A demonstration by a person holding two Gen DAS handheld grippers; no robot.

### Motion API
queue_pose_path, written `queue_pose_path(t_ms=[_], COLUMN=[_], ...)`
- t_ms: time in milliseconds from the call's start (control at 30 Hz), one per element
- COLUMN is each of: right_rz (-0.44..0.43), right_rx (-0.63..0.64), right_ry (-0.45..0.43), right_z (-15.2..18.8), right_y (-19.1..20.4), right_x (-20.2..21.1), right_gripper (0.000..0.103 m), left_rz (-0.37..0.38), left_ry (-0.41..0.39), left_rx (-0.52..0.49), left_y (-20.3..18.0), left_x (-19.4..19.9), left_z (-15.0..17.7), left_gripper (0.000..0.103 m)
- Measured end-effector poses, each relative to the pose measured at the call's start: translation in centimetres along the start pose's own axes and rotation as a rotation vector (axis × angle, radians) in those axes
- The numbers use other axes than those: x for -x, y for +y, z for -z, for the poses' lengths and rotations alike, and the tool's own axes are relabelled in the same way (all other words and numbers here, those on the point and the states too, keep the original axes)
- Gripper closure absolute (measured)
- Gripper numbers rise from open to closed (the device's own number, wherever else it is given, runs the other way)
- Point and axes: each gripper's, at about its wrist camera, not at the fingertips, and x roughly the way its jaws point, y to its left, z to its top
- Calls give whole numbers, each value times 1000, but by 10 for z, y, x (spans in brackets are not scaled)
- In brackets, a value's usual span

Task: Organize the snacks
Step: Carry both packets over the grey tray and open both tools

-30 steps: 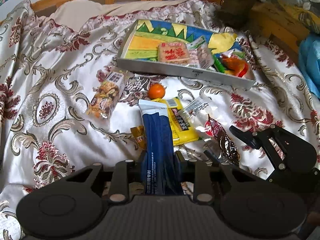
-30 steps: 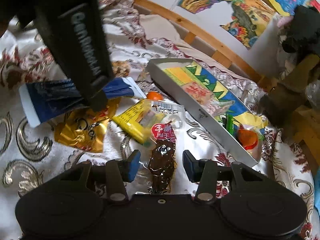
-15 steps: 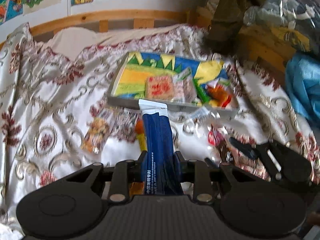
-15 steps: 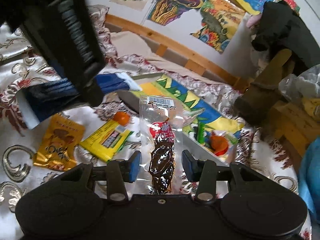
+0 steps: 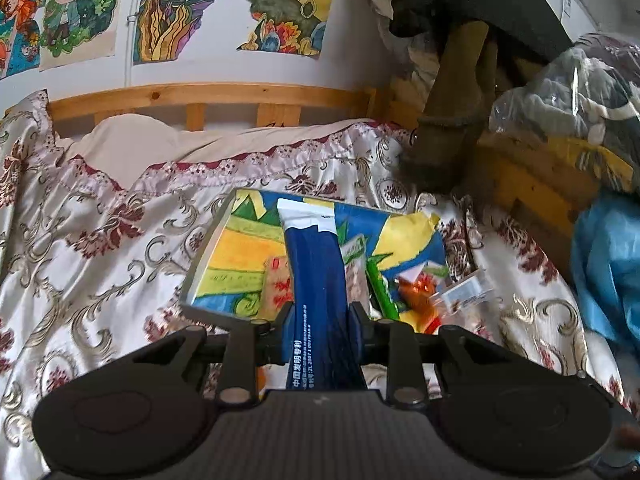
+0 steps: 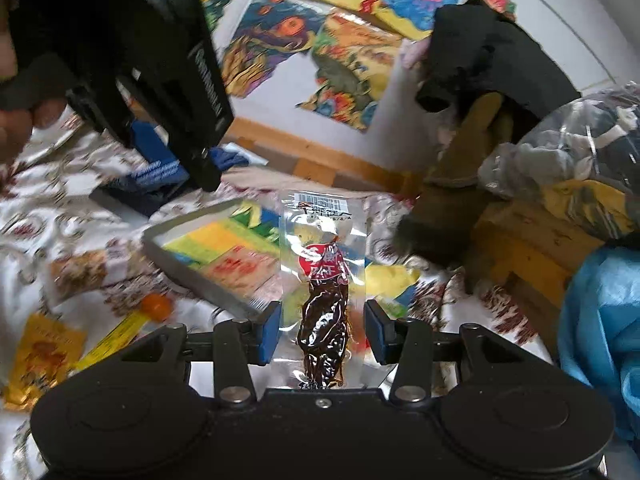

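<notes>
My left gripper [image 5: 320, 322] is shut on a long dark blue snack packet [image 5: 316, 280] with a white end, held up over the colourful tray [image 5: 208, 264] on the bed. My right gripper [image 6: 322, 334] is shut on a clear packet of dark brown dried meat [image 6: 324, 280] with a red label, lifted above the bedspread in front of the tray [image 6: 188, 268]. The tray holds a red square packet [image 5: 278, 288], a green stick [image 5: 380, 292] and orange wrappers [image 5: 420, 296]. The left gripper's body [image 6: 160, 80] shows at upper left in the right wrist view.
On the bedspread lie an orange fruit [image 6: 156, 306], a yellow packet [image 6: 116, 338], a gold packet [image 6: 40, 360] and a mixed-nut bag [image 6: 76, 272]. A wooden bed rail [image 5: 200, 100] runs behind. A wooden post [image 5: 452, 120], bagged clothes [image 5: 568, 100] and blue fabric [image 5: 608, 264] crowd the right.
Both grippers have lifted their packets off the bedspread and moved toward the tray. The meat packet, lying flat a second ago, now hangs in the right gripper.
</notes>
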Motion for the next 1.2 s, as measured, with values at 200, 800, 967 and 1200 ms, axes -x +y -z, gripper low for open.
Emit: queue_pose_path(t_ms=[200, 800, 967, 1200], right_rz=[42, -44, -44, -42], right_rx=[-98, -221, -261, -269], right_ry=[-60, -87, -9, 39], right_z=[-6, 4, 14, 18], right_y=[-17, -13, -11, -11], right_x=[-23, -145, -169, -181], right_gripper=[57, 57, 57, 57], left_rz=[-21, -148, -138, -146], left_ry=[-29, -20, 3, 35], left_rx=[8, 50, 80, 59], left_y=[-1, 25, 28, 25], left_x=[-30, -160, -186, -207], left_z=[-14, -49, -41, -27], left_gripper=[73, 73, 73, 72])
